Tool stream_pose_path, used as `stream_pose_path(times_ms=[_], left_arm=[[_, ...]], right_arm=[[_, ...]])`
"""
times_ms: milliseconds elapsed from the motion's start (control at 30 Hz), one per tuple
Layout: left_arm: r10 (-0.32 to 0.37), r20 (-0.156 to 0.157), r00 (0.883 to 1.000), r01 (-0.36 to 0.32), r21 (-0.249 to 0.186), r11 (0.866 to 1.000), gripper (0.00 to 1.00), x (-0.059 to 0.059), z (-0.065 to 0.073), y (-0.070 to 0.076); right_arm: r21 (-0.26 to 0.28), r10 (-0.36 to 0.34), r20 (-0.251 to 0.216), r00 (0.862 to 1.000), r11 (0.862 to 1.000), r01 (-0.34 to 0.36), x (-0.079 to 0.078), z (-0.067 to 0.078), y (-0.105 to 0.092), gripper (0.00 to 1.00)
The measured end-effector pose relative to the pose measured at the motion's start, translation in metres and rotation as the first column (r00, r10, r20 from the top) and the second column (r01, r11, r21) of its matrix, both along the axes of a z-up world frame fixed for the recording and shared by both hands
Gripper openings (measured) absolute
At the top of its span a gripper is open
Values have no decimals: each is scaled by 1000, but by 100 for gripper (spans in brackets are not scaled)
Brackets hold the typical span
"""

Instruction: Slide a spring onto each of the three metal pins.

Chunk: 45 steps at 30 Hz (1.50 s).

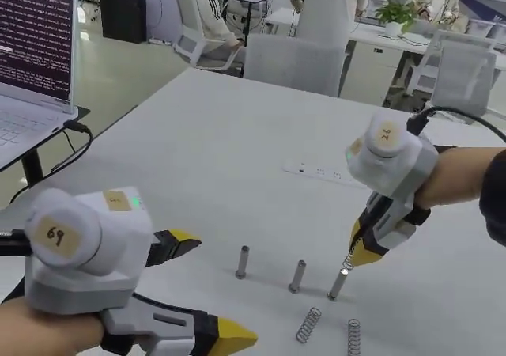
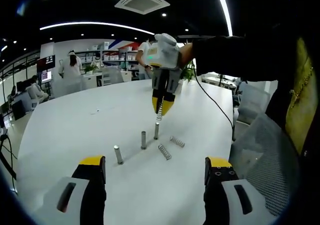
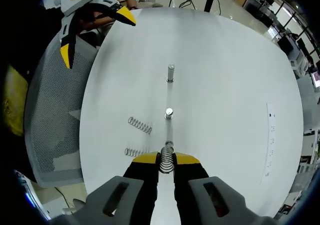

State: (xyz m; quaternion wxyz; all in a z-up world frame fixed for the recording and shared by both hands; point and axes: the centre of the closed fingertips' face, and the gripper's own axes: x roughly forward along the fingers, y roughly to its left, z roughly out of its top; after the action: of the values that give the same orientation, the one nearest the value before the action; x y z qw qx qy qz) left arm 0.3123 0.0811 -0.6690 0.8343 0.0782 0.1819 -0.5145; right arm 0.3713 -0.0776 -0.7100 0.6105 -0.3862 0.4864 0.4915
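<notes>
Spring (image 3: 166, 163) clamped in right gripper (image 1: 365, 253), poised over the end pin (image 1: 338, 285).
Spring axis runs roughly in line with the upright pin, lower end at its top. Left gripper (image 2: 155, 167) stands well apart, jaws spread, empty.

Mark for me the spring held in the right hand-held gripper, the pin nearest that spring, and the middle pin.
held spring (image 3: 166, 162): right gripper view, on its middle coils.
nearest pin (image 1: 338, 283): head view, middle of the shaft.
middle pin (image 1: 298, 276): head view, middle of the shaft.
</notes>
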Motion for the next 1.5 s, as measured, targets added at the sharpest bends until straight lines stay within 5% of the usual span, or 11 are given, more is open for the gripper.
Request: stream_pose_path(times_ms=[1500], left_arm=[[-9,-13,1000,9,0,1000,74,-3,-5,2]], right_arm=[[-39,-1,-25,1000,999,0,4,-15,-1,8]])
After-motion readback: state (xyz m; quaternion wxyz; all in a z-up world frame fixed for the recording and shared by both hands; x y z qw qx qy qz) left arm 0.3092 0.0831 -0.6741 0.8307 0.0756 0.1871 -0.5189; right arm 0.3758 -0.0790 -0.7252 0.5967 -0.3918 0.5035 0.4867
